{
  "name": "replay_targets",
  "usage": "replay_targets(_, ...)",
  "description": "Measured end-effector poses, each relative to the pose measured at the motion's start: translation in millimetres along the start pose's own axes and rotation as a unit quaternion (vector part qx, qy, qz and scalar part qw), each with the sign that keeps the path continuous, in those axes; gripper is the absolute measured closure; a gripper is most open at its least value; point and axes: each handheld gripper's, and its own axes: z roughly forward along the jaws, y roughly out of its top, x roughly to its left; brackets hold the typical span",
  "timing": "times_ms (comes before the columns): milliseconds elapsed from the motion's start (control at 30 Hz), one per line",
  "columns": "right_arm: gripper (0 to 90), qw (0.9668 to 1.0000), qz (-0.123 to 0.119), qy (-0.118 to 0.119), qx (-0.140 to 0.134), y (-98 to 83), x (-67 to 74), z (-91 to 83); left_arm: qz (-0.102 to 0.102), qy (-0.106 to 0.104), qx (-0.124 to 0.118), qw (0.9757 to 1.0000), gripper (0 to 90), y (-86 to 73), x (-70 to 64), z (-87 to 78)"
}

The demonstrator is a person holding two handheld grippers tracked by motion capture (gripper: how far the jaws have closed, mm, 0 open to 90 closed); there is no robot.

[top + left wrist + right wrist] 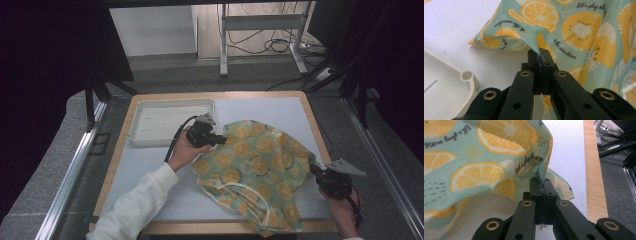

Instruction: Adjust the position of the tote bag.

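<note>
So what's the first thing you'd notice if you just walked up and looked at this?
The bright teal cloth with orange slices, crumpled across the middle and right of the white table. The left tool pinches its far left edge and the right tool its right edge, both shut on it. A white tray sits at the far left.

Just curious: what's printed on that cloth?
Orange citrus slices on teal cloth, clearest in left gripper view.
</note>
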Motion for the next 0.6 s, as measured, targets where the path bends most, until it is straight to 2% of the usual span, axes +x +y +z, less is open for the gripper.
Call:
replay_targets(267, 88.9, 1.0000, 0.003, -0.004, 0.000, 12.5, -6.4, 9.6, -0.004, -0.009, -0.008, 0.9999, 89.7, -10.3, -7.1, -11.7)
replay_targets(533, 89.0, 0.9999, -0.002, -0.007, 0.009, 28.6, -11.1, 23.2, 0.017, -0.015, -0.003, 0.9998, 89.7, -19.0, -22.2, -21.6)
replay_targets(600, 89.1, 0.9999, -0.004, -0.009, 0.013, 31.6, -11.3, 26.6, 0.016, -0.016, -0.005, 0.9997, 89.7, -21.5, -25.6, -23.0)
